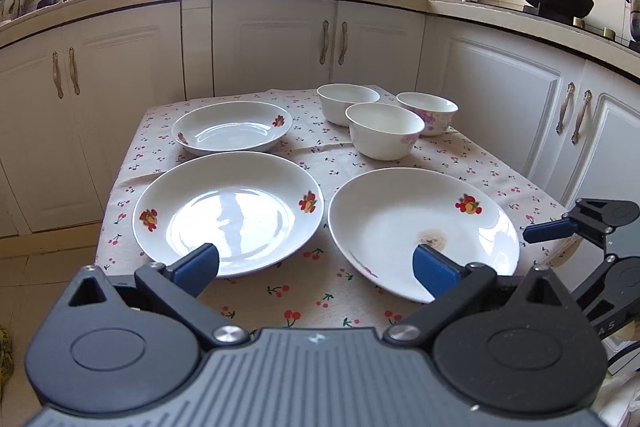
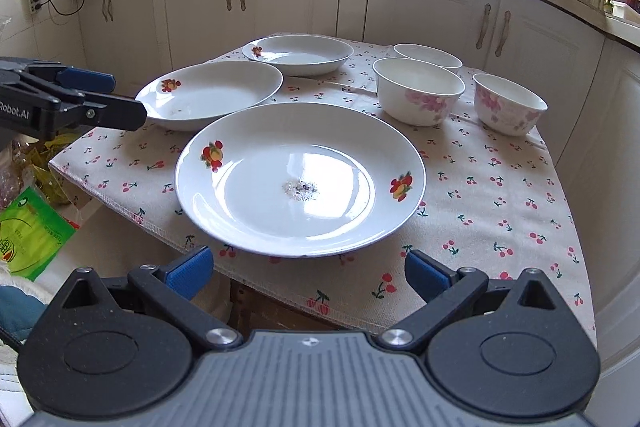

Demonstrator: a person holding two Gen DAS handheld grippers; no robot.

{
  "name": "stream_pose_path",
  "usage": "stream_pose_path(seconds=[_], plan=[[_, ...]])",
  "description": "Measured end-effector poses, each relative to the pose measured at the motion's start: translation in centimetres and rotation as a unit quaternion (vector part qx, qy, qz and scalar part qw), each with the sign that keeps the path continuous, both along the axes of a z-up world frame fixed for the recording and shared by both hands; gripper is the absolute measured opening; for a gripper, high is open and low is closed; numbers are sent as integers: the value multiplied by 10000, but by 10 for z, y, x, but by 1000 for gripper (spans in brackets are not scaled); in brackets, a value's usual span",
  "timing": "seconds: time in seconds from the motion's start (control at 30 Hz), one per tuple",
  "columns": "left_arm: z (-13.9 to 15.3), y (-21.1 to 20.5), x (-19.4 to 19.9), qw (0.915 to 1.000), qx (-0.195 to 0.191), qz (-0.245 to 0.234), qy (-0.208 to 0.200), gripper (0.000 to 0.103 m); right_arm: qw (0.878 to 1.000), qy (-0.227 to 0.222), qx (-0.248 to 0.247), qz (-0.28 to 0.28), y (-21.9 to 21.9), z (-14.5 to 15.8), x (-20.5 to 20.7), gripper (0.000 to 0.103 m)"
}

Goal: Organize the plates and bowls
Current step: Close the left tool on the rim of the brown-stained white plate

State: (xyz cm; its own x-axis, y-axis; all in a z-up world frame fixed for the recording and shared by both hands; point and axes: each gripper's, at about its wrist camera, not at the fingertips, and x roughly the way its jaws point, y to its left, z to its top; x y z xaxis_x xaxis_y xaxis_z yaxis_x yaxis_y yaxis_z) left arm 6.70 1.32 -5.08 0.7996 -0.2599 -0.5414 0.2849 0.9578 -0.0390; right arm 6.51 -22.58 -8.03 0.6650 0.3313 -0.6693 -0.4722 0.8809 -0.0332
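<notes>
Left wrist view: both grippers' fingers (image 1: 198, 263) spread apart, empty, with three plates (image 1: 228, 213) and three bowls (image 1: 384, 131) ahead on the surface (image 1: 320, 291).

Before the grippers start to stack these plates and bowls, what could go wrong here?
1. The near plate juts past the table edge; a push from the open right gripper may tip it off.
2. That plate carries a small dirty spot; stacking could smear it onto another plate.
3. The three bowls stand close together, so the open left gripper might knock a neighbour.
</notes>
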Motion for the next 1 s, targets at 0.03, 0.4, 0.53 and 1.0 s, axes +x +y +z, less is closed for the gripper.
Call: stream_pose_path(seconds=[0.03,0.4,0.53,1.0], plan=[[0,-2,1,10000,31,-17,5,102,10000,2,-13,8,1,-1,1,103],[4,-22,27,9968,368,-684,189,102,9993,-33,-324,201,16,-11,13,103],[3,-29,41,9937,411,-983,361,102,9991,-30,-352,217,16,-13,18,103],[2,-58,106,9751,548,-1927,952,102,9993,249,-74,253,10,-18,32,103]])
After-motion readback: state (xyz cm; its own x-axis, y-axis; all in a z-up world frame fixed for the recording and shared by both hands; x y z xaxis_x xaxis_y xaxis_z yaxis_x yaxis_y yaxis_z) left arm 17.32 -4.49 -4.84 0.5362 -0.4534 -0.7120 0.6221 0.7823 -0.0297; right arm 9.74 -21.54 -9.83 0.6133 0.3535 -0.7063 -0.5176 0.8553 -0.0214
